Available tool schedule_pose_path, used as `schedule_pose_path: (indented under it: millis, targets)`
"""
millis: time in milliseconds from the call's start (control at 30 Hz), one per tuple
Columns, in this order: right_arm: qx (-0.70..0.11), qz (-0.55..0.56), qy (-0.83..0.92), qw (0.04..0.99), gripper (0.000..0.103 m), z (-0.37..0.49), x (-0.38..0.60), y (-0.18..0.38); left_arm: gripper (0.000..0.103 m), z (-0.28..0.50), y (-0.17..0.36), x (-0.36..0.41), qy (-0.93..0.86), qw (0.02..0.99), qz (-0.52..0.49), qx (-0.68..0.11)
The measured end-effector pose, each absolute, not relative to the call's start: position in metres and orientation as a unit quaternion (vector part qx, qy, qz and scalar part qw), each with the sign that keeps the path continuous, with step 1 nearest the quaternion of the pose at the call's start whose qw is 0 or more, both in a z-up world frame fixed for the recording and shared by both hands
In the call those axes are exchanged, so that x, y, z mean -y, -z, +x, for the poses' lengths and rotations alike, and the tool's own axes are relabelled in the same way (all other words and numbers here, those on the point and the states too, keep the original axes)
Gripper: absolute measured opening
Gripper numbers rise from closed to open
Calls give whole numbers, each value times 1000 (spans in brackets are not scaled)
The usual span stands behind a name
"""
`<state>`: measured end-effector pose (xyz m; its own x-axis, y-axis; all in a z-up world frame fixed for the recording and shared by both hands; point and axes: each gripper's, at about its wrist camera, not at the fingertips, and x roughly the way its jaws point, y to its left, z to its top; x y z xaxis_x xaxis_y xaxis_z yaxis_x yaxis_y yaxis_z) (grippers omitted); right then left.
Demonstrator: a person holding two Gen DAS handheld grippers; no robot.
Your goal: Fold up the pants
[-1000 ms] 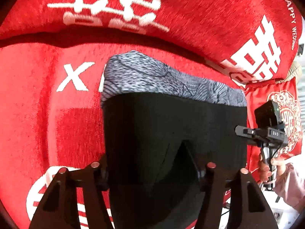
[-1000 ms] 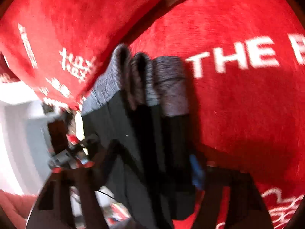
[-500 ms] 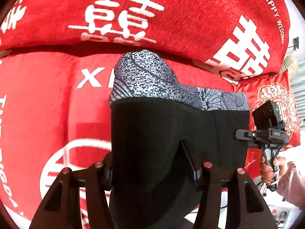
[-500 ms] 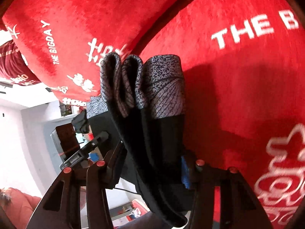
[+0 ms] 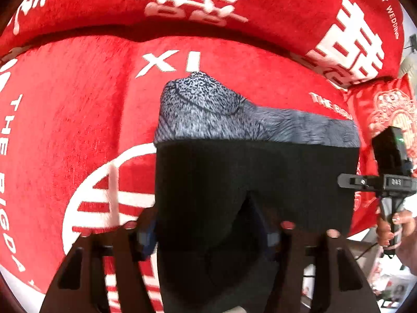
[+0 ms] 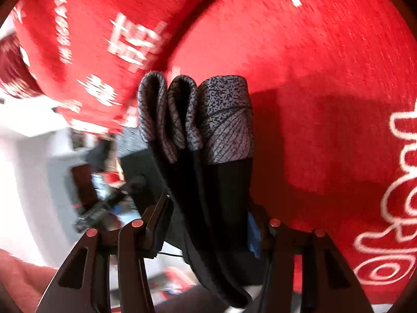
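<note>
The red blanket [image 5: 78, 130] with white lettering fills the background of both views; a raised red fold [image 5: 286, 13] of the same printed fabric runs along its far side.

The pants [image 5: 255, 182] are black with a grey patterned waistband [image 5: 208, 112]. They are folded into a compact bundle and held above the blanket between the 2 grippers. In the right wrist view the waistband end [image 6: 224, 120] shows 3 stacked folds, side by side.

Left gripper [image 5: 208, 229]: the black fabric fills the gap between its jaws. The jaws have just been opening, with the pants between them. Both pads are hidden at the cloth edges, so whether they still press cannot be told.

Right gripper [image 6: 208, 224]: the bundle lies between its jaws. The jaws have just been opening. The right-hand finger [image 6: 263, 234] touches the fabric; the left-hand finger [image 6: 159, 224] stands just beside it, contact unclear.

A hand [image 5: 396, 229] holds the right gripper's handle at the right edge of the left wrist view.
</note>
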<state>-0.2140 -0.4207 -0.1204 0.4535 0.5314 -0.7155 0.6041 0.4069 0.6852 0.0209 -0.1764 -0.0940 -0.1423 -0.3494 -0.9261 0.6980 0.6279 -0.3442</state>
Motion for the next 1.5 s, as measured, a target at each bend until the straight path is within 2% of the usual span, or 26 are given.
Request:
schedule_pose_path:
  millis: [67,100,133,200,267,400,533,667,767,900,1067,1500]
  targets:
    - [-525,523,45,670,75,-213,419,127,83,24,100,177,405,646,135,-633]
    - [-521,521,48,674,75,-213,419,129,91,26,103,177,402,651,140,-628]
    - [-517,516,50,681,76,-212,419,128,95,26,104,176,400,655,145,-625]
    - [-520,498,55,692,76,-210,416,125,96,26,106,174,402,655,143,-623]
    - [-522,494,67,692,80,-209,415,123,102,27,106,175,390,659,148,-625]
    - [-522,508,100,678,86,-220,413,119,102,22,98,178,373,667,172,-622]
    - [-510,501,155,681,103,-237,409,102,102,5,84,180,360,673,233,-603]
    - [-481,522,198,676,103,-260,406,80,102,-11,66,173,356,669,264,-596]
    - [-488,519,214,668,103,-269,399,66,102,-21,49,166,355,666,270,-598]
    - [-540,476,260,643,103,-275,383,50,102,-34,30,161,330,675,306,-584]
    - [-565,471,275,619,103,-279,360,31,102,-47,1,149,319,681,313,-580]
    - [-607,347,278,659,103,-224,290,-43,102,-61,-45,132,292,692,310,-583]
